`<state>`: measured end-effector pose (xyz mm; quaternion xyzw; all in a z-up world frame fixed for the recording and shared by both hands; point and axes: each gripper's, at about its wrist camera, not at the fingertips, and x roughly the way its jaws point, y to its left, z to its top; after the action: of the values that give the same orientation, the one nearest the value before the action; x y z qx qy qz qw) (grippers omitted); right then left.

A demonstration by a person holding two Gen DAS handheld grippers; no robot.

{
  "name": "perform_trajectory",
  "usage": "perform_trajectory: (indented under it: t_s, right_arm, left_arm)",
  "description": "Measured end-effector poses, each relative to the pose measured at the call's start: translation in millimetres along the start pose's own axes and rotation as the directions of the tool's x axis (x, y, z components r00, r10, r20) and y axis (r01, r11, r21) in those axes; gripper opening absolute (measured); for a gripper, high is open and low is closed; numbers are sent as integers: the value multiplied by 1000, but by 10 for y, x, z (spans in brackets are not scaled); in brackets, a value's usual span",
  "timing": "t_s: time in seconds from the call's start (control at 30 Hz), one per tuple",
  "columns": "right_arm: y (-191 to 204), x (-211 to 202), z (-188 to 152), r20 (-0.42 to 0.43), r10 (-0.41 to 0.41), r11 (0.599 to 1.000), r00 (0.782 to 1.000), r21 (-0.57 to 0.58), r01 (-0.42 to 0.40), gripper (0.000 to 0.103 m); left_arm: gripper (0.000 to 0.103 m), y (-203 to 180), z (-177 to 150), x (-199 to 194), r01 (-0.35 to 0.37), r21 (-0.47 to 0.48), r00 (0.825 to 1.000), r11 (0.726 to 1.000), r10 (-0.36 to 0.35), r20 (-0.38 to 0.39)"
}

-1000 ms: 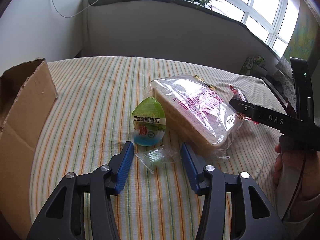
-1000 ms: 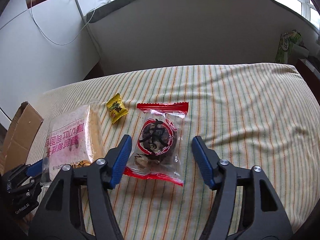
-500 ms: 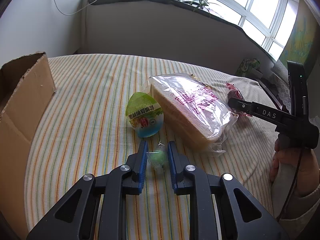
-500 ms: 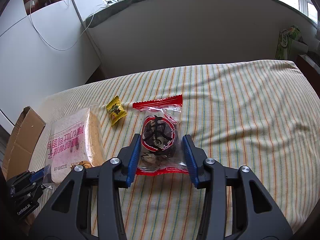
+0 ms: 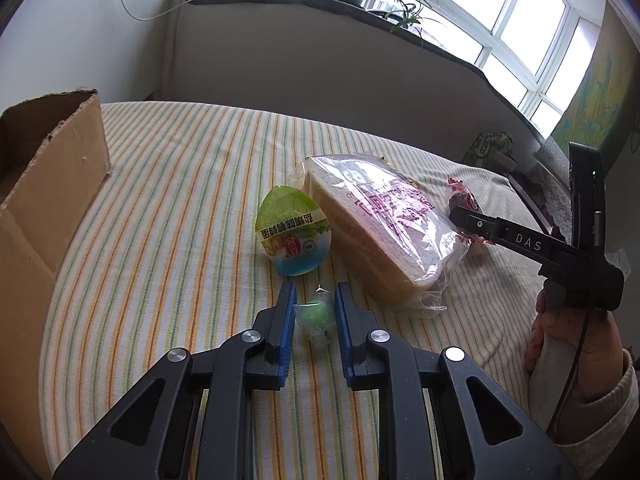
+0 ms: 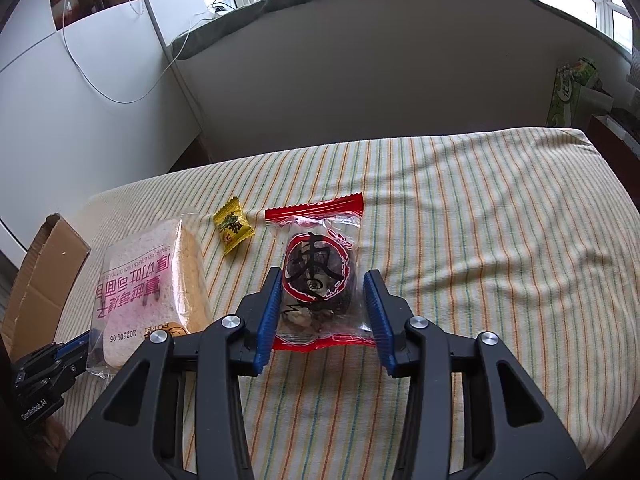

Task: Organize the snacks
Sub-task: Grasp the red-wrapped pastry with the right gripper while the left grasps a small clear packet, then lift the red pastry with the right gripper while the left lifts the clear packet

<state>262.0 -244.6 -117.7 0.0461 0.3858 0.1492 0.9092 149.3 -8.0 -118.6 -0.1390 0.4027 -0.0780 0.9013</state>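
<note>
Left gripper (image 5: 314,306) pinches small clear-wrapped green candy (image 5: 316,315); right gripper (image 6: 322,300) clamps red-edged clear date-cake packet (image 6: 320,276). Slick wrappers may slip on lifting.

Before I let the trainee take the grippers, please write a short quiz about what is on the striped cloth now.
1. True or false: the left gripper has a green candy between its pads.
2. What is between the pads of the right gripper? A: a yellow candy. B: the red-edged packet. C: nothing.
3. In the left wrist view, which snack lies just to the right of the egg-shaped green pack?

Key
1. True.
2. B.
3. The bagged bread.
</note>
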Motion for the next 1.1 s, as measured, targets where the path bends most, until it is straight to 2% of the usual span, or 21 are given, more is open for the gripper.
perform_trajectory:
  t_s: [0.1,0.2,0.37,0.53,0.73,0.9,1.1]
  right_arm:
    - [59,-307,-128,60,-16,1000,998,-2,16,42]
    - [145,-694,-411,115,-16,1000,993,13,14,42]
    - [193,-1086,-747,145,-15,1000,989,22,12,42]
    - [223,-1444,-652,214,-17,1000,977,12,15,42]
    - [413,-1891,-483,310,0,999,951,-33,11,42]
    - [500,-1975,-519,312,11,999,950,-44,3,42]
    - [676,-1889,-532,286,35,997,958,-71,-15,42]
  left_arm:
    - [15,64,-24,-141,43,-20,998,999,-42,53]
    - [15,69,-150,-392,64,3,991,998,-64,119]
    - [15,84,-368,-657,80,8,988,997,-80,133]
    - [15,-24,-289,-964,91,34,976,995,-96,194]
    - [15,-290,-103,-1495,79,130,942,988,-116,315]
    - [15,-334,-92,-1683,79,145,928,986,-126,350]
    - [15,-191,-146,-1751,57,121,923,991,-99,372]
